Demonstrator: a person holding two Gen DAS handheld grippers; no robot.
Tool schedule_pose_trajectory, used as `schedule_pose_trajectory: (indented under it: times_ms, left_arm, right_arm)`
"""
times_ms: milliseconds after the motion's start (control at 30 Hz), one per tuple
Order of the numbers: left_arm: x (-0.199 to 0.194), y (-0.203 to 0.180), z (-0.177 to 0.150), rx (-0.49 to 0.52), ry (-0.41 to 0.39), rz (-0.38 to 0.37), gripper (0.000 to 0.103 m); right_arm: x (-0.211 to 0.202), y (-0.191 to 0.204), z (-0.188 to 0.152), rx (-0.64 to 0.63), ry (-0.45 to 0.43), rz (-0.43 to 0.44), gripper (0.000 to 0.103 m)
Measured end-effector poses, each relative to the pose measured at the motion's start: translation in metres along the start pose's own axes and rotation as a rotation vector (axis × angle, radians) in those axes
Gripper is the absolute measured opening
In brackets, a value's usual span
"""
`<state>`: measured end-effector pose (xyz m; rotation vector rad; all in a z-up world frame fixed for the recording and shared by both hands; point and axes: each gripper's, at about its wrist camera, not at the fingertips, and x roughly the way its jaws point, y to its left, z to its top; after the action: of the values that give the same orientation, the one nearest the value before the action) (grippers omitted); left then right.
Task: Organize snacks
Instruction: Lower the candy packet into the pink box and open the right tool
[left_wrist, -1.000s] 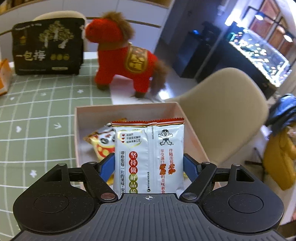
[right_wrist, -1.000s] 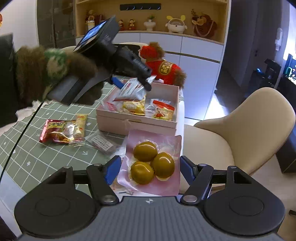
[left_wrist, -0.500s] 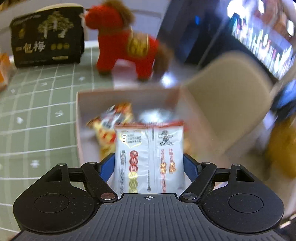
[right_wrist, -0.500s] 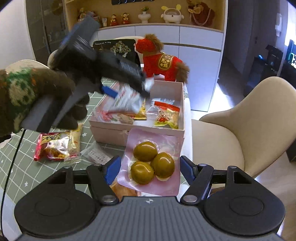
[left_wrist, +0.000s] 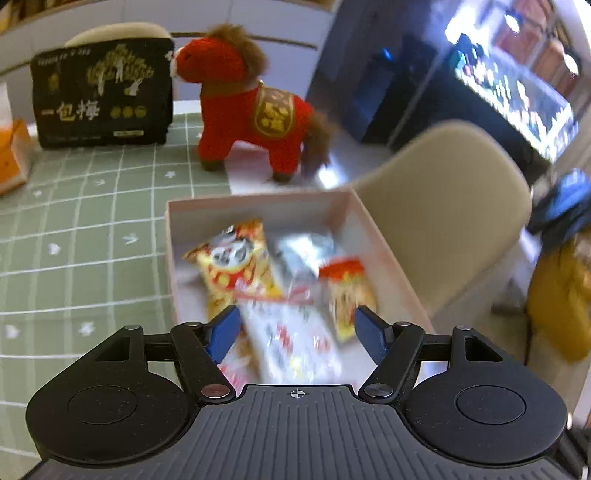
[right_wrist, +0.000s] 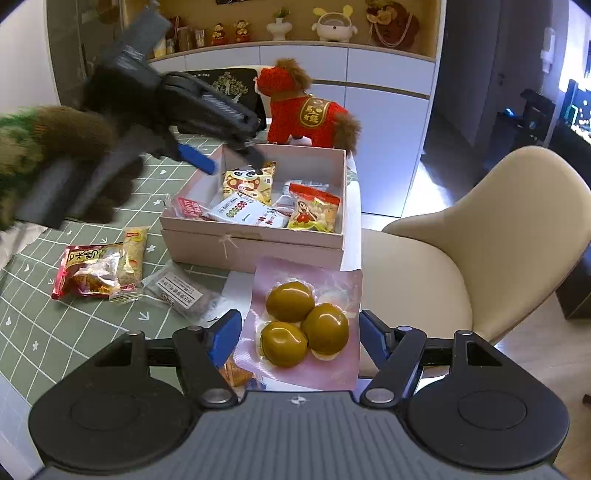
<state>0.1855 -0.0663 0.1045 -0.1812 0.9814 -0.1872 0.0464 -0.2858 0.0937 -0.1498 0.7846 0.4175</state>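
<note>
White packet (right_wrist: 251, 213) now lies dropped in pink box (right_wrist: 255, 245); left gripper (left_wrist: 297, 334) fingers part-open, empty and closing; right gripper (right_wrist: 300, 338) clasps egg pouch (right_wrist: 306, 325).

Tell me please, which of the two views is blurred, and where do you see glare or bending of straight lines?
Left wrist view: motion blur smears the snacks in the pink box and the background, while the hand-held gripper's own body stays sharp. Right wrist view: sharp, only the left hand-held gripper is smeared; bright glare at the right edge. Both views: fisheye bends the tablecloth grid.
</note>
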Motion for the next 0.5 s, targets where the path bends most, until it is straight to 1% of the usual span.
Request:
schedule_pose_trajectory:
  times_ms: [33,100,200,267,333,467,500]
  left_arm:
    - [-0.008,0.0,-0.004,0.0,0.021,-0.008,0.061]
    - [-0.02,0.003,-0.014,-0.027,0.042,-0.035,0.054]
    - [-0.024,0.012,-0.025,-0.075,0.044,-0.026,0.053]
    - [-0.015,0.017,-0.029,-0.104,0.062,-0.003,0.053]
    - [-0.002,0.019,-0.03,-0.128,0.076,-0.003,0.053]
    - [0.014,0.023,-0.026,-0.149,0.037,-0.003,0.052]
    - [0.016,0.026,-0.026,-0.168,0.024,-0.017,0.052]
  right_arm:
    - [0.0,-0.001,-0.002,0.008,0.0,0.004,0.07]
    - [0.003,-0.002,-0.005,0.026,0.005,0.015,0.07]
    - [0.008,-0.001,-0.009,0.044,0.019,0.04,0.07]
    - [0.011,0.002,-0.011,0.042,0.032,0.051,0.07]
    - [0.01,0.005,-0.011,0.03,0.032,0.052,0.07]
    - [0.002,0.003,-0.005,0.029,0.004,0.034,0.07]
    - [0.001,0.001,-0.002,0.032,0.001,0.031,0.07]
